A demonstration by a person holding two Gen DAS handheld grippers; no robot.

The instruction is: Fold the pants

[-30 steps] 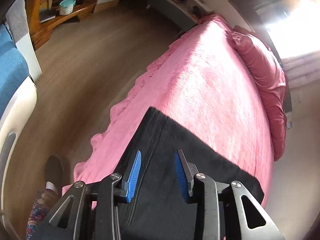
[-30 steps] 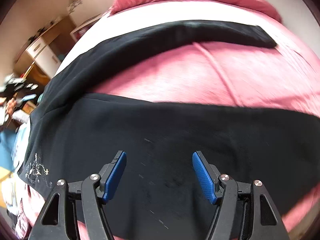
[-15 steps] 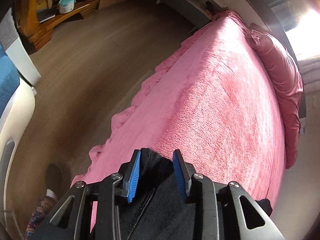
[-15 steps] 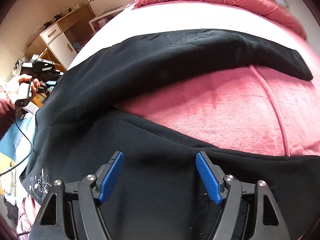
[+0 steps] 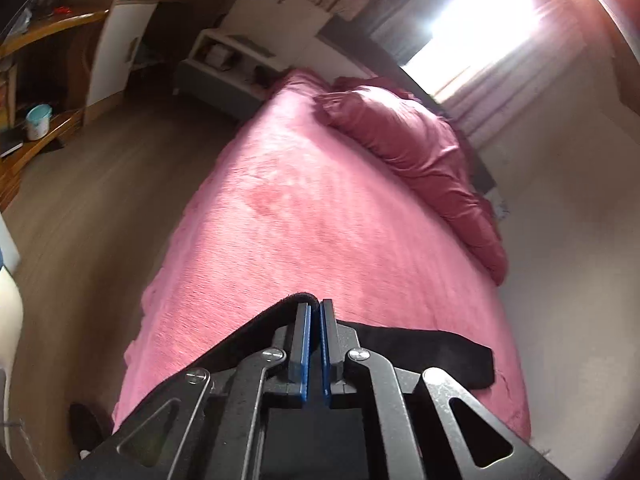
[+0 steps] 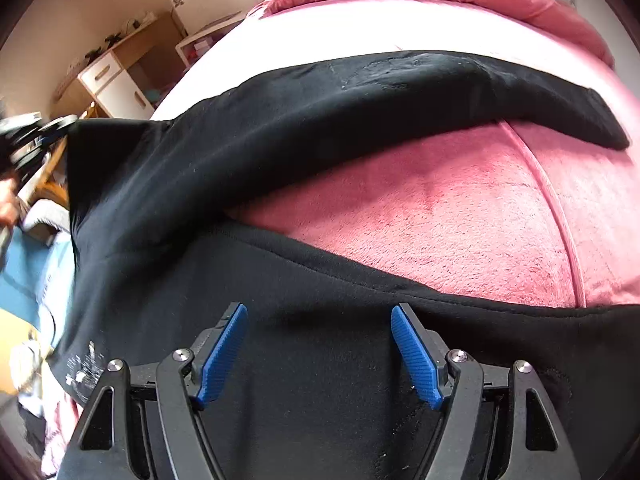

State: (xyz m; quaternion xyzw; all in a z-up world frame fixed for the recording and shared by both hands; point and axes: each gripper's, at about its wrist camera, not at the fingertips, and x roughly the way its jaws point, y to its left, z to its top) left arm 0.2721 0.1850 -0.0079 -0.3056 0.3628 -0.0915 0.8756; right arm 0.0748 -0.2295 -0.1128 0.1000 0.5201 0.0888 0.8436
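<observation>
The left gripper [image 5: 315, 344] is clamped on the hem edge of the black pants [image 6: 320, 360], its jaws having just been closing with the cloth between them; the right gripper [image 6: 320, 344] stands wide open just above the near leg, pressing on nothing. The pants lie spread across the pink bed cover [image 6: 440, 208], 1 leg [image 6: 400, 92] far, 1 near. To fold well, the pinched edge should probably be carried over in 1 smooth arc while the right gripper pins the near leg, keeping seams aligned. The left wrist view shows the pinch, the red duvet [image 5: 420, 148] and the bright window [image 5: 472, 8]; the right wrist view alone shows both legs and the white print [image 6: 82, 368] at the left.
</observation>
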